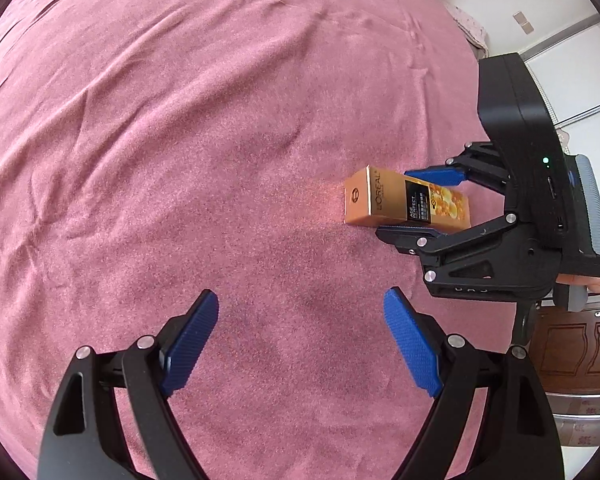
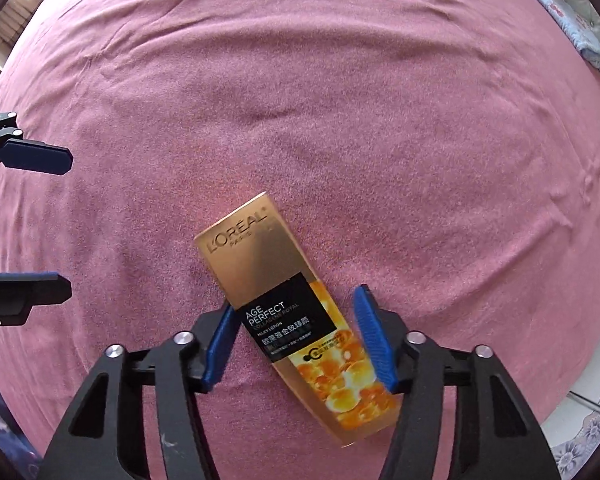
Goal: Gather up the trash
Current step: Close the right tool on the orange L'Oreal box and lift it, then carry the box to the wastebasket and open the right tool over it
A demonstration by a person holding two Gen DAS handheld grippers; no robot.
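On the wide pink bedspread (image 2: 340, 100) the gold lotion box (image 2: 296, 316) lies slantwise between the right gripper (image 2: 296, 336)'s spread fingers, long axis skewed leftward, one pad touching and the other just clear, while the left gripper (image 1: 300, 344) hangs open and empty nearby.

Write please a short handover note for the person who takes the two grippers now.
Left gripper: open, empty, above the pink bedspread.
Right gripper: its fingers are on both sides of the gold L'Oreal box; whether the grip is firm I cannot tell.
Done: the box is reached.
Left: secure it and carry it to the trash; no bin is in view.
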